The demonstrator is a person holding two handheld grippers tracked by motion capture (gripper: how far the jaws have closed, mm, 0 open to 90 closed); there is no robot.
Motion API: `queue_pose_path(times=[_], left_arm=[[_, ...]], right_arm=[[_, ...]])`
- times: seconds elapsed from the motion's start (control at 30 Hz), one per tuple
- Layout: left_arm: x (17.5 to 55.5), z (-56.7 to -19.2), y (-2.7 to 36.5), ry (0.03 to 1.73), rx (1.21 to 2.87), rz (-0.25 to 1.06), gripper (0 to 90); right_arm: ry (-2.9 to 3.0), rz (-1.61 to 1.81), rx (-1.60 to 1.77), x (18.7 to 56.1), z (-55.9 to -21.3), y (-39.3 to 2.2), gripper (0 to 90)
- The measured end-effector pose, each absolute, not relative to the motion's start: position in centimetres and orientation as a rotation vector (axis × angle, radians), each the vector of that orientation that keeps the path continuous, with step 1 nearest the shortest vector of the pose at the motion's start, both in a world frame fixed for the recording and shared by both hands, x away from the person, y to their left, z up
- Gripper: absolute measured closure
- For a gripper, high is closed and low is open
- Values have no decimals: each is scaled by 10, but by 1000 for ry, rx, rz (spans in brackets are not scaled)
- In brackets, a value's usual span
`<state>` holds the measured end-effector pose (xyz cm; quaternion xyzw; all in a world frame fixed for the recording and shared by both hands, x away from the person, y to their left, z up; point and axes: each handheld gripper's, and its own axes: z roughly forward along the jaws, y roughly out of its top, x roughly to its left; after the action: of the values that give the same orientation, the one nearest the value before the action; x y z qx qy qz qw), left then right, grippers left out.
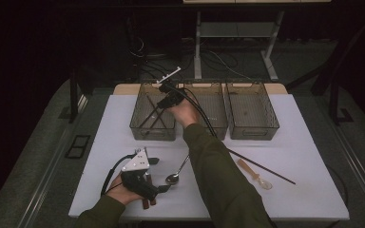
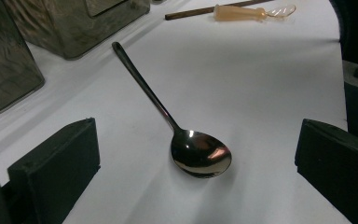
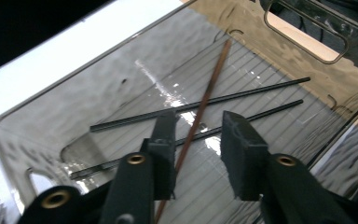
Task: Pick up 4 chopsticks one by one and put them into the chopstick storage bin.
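**Chopstick let go over the bin, spoon waiting to be picked up**

The right tool hangs over the left-hand bin of three clear bins along the far edge of the table. Its jaws stand partly spread, and a brown chopstick runs through the gap between them without either pad pressing on it. The stick slants down into the bin and crosses two black chopsticks lying on the bin floor. The left tool, near the table's near-left corner, has its jaws spread wide on either side of the bowl of a metal spoon, pinching nothing.

Several things can go wrong from here. If the right tool pulls back at an angle, a jaw can catch the brown chopstick and flick it up or over the bin wall, since the stick leans rather than lies flat. A jaw dipping lower can also stir the two black sticks.

The spoon is the harder pick, by my judgement. Its bowl is smooth, rounded and shiny, so pads closing on it can squeeze it out sideways or spin it across the bare table. The handle points toward the bins and lies flat, giving little to get under.

Toward the near-right part of the table lie another brown chopstick and a pale plastic spoon, just beside each other; grabbing one can drag the other along.
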<state>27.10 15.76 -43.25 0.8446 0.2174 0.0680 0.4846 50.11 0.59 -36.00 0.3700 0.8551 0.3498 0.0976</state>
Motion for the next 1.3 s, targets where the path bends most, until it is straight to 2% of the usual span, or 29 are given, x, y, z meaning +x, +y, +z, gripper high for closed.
queue_pose_path(times=[0.2,0.37,0.83,1.13,1.3], left_arm=[[271,-432,158,529,2056,168,0],[271,-432,158,527,2062,171,0],[271,-433,157,549,2051,163,0],[271,-433,158,555,2048,160,0],[271,-433,158,562,2047,153,0]], right_arm=[[2548,1098,1044,494,-354,-11,509],[2536,1147,1006,484,-342,-27,448],[2524,1193,930,451,-320,-84,371],[2508,1187,916,432,-318,-122,344],[2493,1177,903,420,-322,-139,294]])
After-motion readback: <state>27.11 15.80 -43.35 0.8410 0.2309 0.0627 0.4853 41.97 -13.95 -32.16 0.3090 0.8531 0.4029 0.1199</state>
